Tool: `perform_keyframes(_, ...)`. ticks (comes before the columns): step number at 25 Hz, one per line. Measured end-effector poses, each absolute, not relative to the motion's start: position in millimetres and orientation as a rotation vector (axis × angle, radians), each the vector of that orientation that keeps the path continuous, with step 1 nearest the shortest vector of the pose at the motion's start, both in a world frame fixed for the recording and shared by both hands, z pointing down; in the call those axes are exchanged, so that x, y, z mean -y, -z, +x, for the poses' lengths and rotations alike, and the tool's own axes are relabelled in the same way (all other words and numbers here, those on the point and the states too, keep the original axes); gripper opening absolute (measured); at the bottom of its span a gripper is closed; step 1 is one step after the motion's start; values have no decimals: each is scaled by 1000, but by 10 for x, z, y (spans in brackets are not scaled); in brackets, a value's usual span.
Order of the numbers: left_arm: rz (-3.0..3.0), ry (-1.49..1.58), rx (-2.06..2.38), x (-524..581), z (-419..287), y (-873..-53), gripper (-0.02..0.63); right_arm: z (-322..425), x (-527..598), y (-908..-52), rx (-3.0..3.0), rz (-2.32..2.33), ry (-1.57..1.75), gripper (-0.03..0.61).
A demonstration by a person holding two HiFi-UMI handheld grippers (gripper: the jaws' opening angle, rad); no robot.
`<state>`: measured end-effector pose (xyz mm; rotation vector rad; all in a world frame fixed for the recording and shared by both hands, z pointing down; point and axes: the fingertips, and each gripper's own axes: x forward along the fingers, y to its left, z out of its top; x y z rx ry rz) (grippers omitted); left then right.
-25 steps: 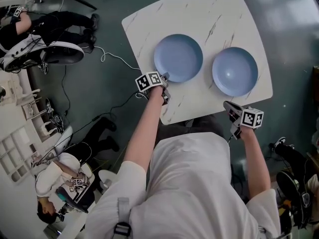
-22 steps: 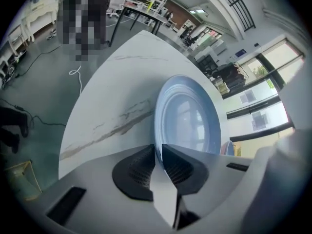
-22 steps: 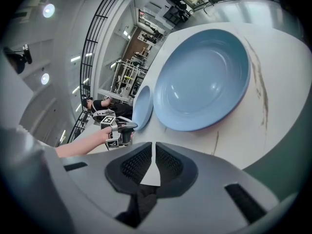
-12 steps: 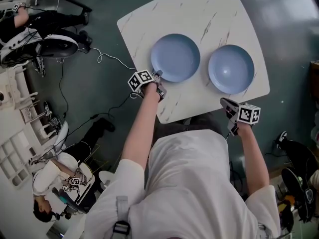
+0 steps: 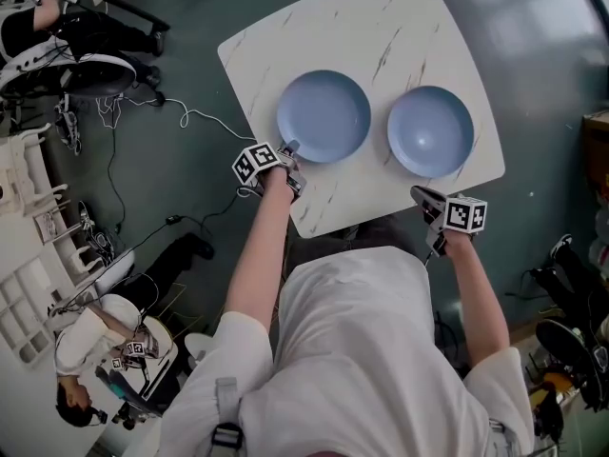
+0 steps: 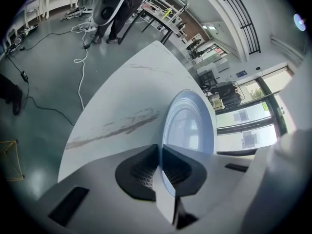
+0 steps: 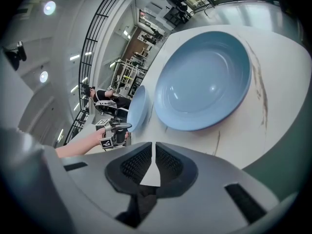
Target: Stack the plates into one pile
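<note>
Two blue plates lie side by side on the white marble table (image 5: 381,27). My left gripper (image 5: 288,152) is shut on the near-left rim of the left plate (image 5: 324,117). In the left gripper view that rim (image 6: 165,179) runs in between the jaws, and the left plate (image 6: 190,126) stretches away from them. In the right gripper view the left plate (image 7: 138,106) looks tipped up in the left gripper (image 7: 119,128). My right gripper (image 5: 421,196) hangs shut and empty just off the table's front edge, short of the right plate (image 5: 430,131), which fills that gripper's view (image 7: 204,82).
The table's near edge (image 5: 362,212) runs between the two grippers. On the green floor to the left lie cables (image 5: 190,117). A seated person (image 5: 95,350) is at the lower left. White furniture (image 5: 29,188) lines the left side.
My left gripper has rolled a little at the left plate's rim. The right gripper has kept its place off the table's front edge. Both plates lie where they did.
</note>
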<state>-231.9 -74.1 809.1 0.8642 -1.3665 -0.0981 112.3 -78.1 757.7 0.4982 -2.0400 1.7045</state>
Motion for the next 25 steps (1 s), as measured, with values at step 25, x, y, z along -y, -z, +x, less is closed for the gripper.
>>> perform_keyframes(25,1094,-24,1261,1053,-1316,-7342,25,1350,672,-7361,2121,548,-1696,40)
